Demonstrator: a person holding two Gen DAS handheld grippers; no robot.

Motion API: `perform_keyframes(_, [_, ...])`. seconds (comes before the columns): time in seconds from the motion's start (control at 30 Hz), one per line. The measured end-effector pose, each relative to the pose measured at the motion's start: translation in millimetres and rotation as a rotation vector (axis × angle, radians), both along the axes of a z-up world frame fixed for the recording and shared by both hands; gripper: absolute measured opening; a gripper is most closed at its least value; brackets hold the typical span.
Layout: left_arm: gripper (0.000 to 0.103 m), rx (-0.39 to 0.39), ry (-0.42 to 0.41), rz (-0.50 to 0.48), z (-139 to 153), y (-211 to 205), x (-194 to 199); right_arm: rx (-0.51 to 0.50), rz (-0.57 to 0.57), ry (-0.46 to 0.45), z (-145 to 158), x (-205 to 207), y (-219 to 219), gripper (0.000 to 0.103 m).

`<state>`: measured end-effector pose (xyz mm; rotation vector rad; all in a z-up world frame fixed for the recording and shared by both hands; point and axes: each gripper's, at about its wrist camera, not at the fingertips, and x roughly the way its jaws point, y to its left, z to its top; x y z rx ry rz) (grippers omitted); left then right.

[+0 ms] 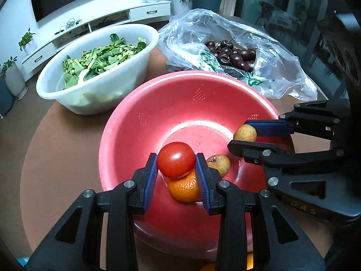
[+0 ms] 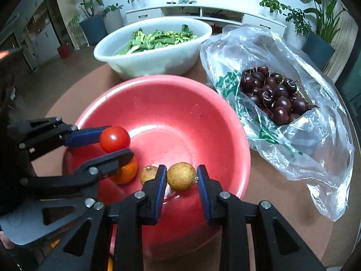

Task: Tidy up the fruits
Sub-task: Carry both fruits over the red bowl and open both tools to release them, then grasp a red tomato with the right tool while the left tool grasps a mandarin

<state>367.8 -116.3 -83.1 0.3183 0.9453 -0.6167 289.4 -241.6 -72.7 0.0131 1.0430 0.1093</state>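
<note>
A red bowl [image 1: 158,113] [image 2: 191,103] stands on the round brown table. My left gripper [image 1: 176,162] [image 2: 117,141] is shut on a red tomato [image 1: 176,160] [image 2: 115,139] and holds it over the bowl, above an orange [image 1: 183,189] [image 2: 125,171] lying inside. My right gripper [image 2: 181,177] [image 1: 244,136] is shut on a small brown round fruit [image 2: 181,176] [image 1: 245,132] over the bowl's right side. Another brown fruit [image 1: 218,164] [image 2: 147,174] lies in the bowl between the two grippers.
A white basin [image 1: 94,94] [image 2: 153,61] of green leaves stands behind the bowl. An open plastic bag [image 1: 270,67] [image 2: 304,135] of dark cherries [image 1: 232,54] [image 2: 273,94] lies to the right. The table edge curves around the left and front.
</note>
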Motion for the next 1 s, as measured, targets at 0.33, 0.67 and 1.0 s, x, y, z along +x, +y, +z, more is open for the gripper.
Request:
perform_keyframes(0.33, [0.059, 0.03, -0.034, 0.017, 8, 7, -9, -0.09, 0.028, -0.011, -3, 2, 5, 0.033])
perform_keyframes(0.67, [0.078, -0.08, -0.079, 0.072, 48, 57, -53, -0.041, 0.007, -0.064, 23, -21, 5, 0.063])
perform_keyframes(1.0, [0.087, -0.149, -0.064, 0.154, 46, 154, -145, 0.144, 0.057, -0.177, 37, -164, 20, 0.065])
